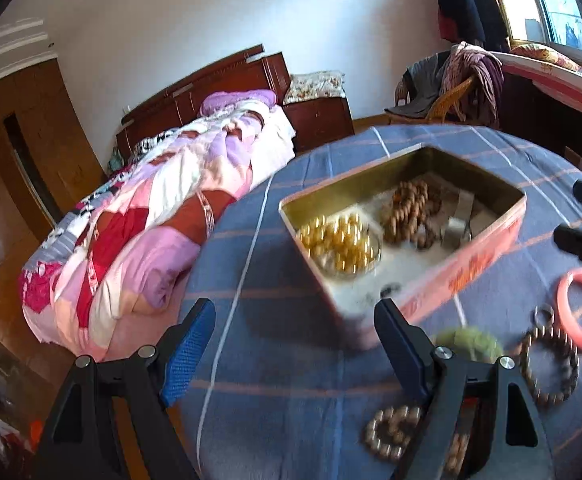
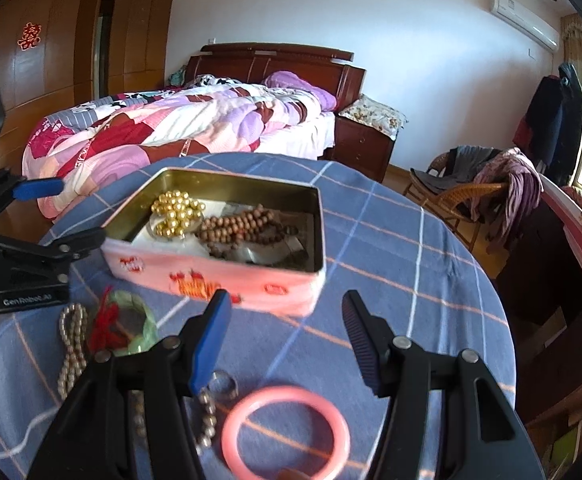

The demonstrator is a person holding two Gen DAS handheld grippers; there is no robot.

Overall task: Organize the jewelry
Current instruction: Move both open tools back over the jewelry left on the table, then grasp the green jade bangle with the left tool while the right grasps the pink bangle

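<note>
Jewelry partly sorted: gold beads (image 2: 177,218) and brown beads (image 2: 243,228) already in pink tin (image 2: 219,280); pink bangle (image 2: 287,432), green bangle (image 2: 135,320), ring (image 2: 225,384) (plus bead strings) still on desk (image 2: 411,280); left tongs (image 1: 295,344) and right tongs (image 2: 287,332) apart, empty

One open pink tin (image 2: 219,276) sits at twelve o'clock on the table. Inside it I count one gold bead strand (image 2: 177,212) and one brown bead strand (image 2: 239,228). Outside, toward six o'clock: one pink bangle (image 2: 287,432), one green bangle (image 2: 139,320), one pale bead strand (image 2: 73,344), one ring (image 2: 225,384), and one dark bead bracelet (image 1: 551,364).
</note>
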